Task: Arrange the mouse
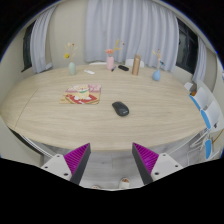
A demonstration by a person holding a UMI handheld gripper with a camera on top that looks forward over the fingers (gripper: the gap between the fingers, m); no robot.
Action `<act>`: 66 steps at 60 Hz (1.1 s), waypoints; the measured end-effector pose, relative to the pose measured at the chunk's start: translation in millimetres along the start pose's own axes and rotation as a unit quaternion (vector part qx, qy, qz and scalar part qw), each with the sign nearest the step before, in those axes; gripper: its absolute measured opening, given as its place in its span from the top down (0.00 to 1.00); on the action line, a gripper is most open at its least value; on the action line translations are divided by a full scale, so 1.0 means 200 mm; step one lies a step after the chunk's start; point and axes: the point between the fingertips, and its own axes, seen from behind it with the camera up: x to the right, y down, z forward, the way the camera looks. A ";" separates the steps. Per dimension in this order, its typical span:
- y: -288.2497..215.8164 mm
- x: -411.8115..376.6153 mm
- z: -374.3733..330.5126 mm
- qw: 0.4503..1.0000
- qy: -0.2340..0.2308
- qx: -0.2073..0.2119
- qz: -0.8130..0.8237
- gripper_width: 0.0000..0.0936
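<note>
The gripper [111,165] hangs over the near edge of the wooden table [50,120], fingers spread and holding nothing. Bare tabletop stretches ahead to the black mouse [120,108]. A patterned plate [83,95] lies left of the mouse, near it.

- You have the mouse [120,108] lying on the tabletop [60,125], well ahead of your jaws and roughly in line with the gap between them.
- To the left of the mouse, slightly farther off, sits a plate [83,96] of items.
- Along the far edge of the tabletop stand several bottles and cups [110,63] in a row.
- Behind that row hangs a curtain [120,25].
- To the right, beside the tabletop, stands a chair [203,100].
- Your gripper [112,160] sits open at the near edge.
</note>
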 end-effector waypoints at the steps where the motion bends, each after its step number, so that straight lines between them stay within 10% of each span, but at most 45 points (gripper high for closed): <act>1: 0.00 0.00 0.00 1.000 0.000 0.002 0.001 0.08; 66: -0.37 0.35 1.07 1.000 -0.013 0.028 0.008 0.08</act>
